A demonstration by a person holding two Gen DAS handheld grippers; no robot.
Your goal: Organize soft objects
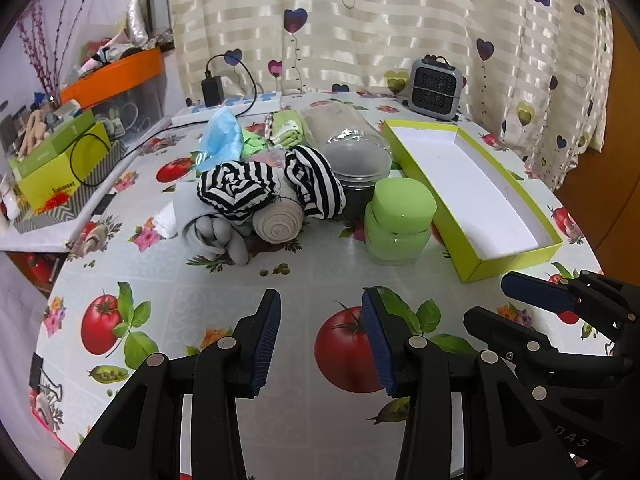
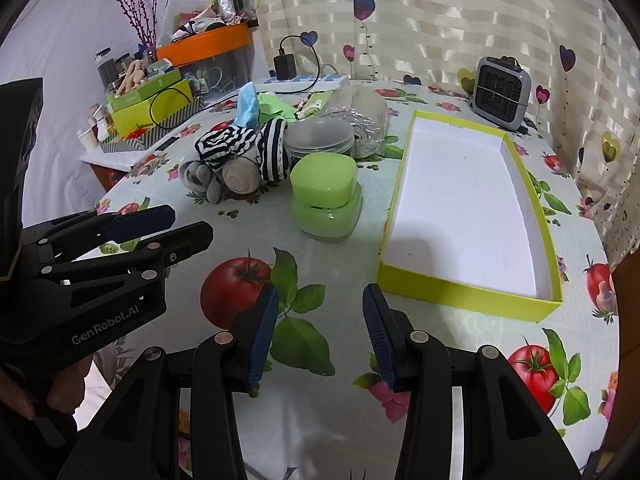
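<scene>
The soft objects are a small heap of rolled socks: two striped rolls (image 1: 240,190), a beige roll (image 1: 278,222) with its spiral end turned to the camera, and a grey bundle (image 1: 214,234) touching it. In the left wrist view the heap lies ahead of the left gripper (image 1: 320,344) and a little to the left of its open gap, while in the right wrist view the same heap (image 2: 236,160) is well ahead and far to the left of the right gripper (image 2: 320,334). So I judge the left hand is the nearer one for the first pick. The beige roll seems to have its long axis running away from the fingers, so they would close across its round body. The fingers of both grippers stand apart, with nothing between them, only the printed cloth of the worktop (image 1: 224,292) below. The empty yellow-green box (image 2: 472,216) lies just ahead and to the right of the right fingers, its long side running away from them, probably the place for the socks. Between heap and box stand a green jar (image 1: 400,220) and a clear container (image 1: 352,148) lying on its side, both close enough to be knocked during the reach.
</scene>
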